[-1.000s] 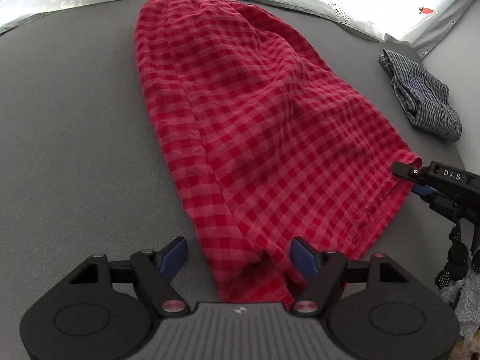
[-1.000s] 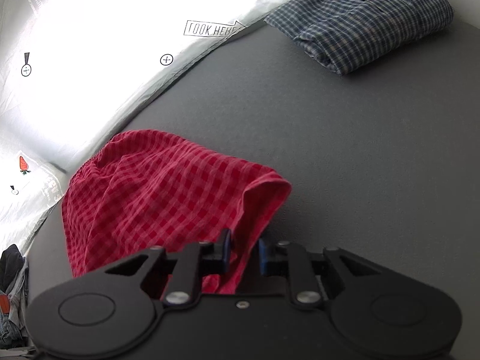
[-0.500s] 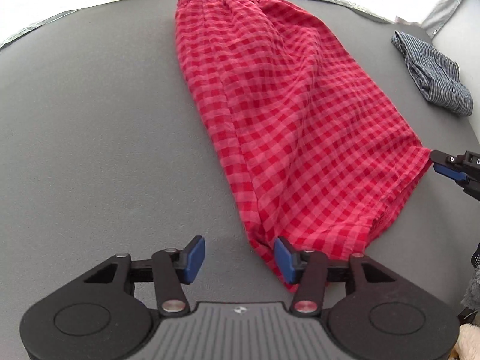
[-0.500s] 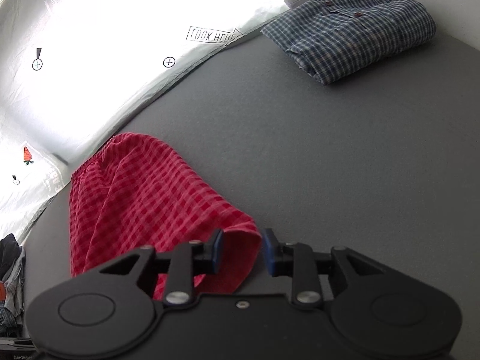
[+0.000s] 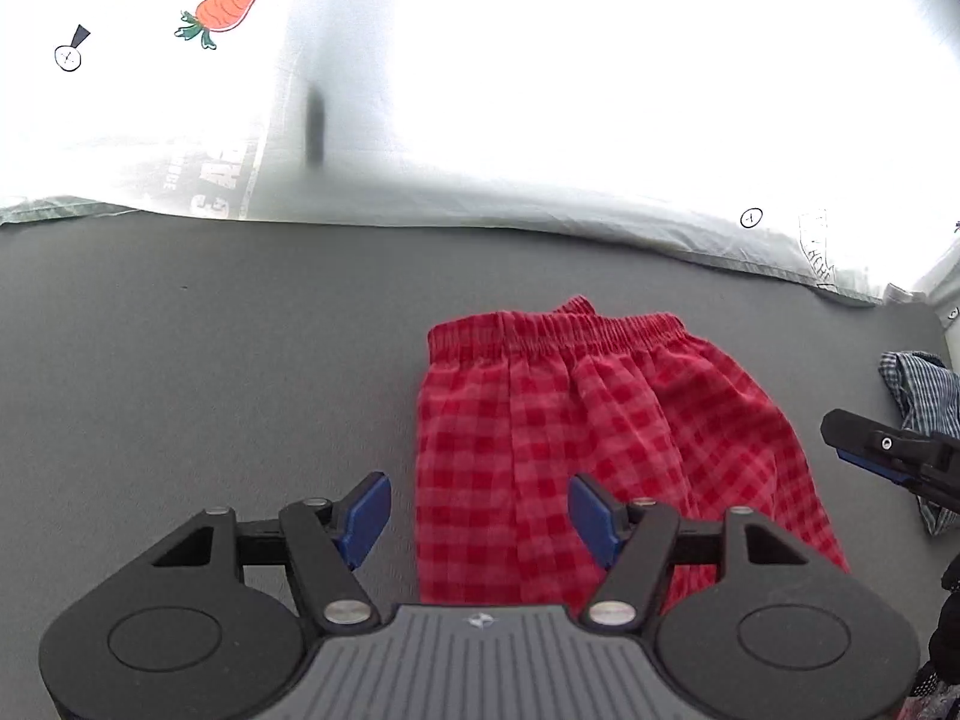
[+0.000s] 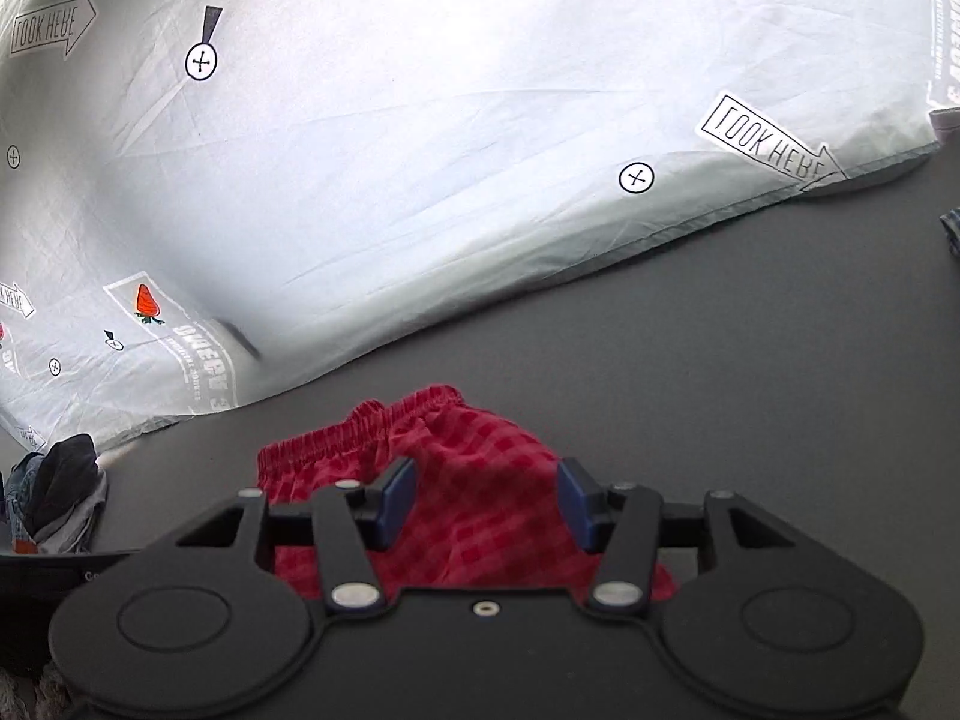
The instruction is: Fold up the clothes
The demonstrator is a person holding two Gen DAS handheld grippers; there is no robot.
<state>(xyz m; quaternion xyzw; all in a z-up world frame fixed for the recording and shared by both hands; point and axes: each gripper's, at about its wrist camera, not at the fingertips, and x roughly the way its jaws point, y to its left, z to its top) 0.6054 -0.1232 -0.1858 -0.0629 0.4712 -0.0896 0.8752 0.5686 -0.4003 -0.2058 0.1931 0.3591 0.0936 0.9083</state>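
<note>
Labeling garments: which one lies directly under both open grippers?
The red checked shorts, elastic waistband far; the blue plaid shirt sits off right, the dark clothes pile left.

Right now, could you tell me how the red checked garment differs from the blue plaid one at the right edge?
The red garment lies near the middle of the grey table, in front of the left gripper; the blue garment sits at the far right, partly cut off. The red one has bold checks and a gathered waistband; the blue one has a finer pattern. Both are checked cloth lying on the table.
</note>
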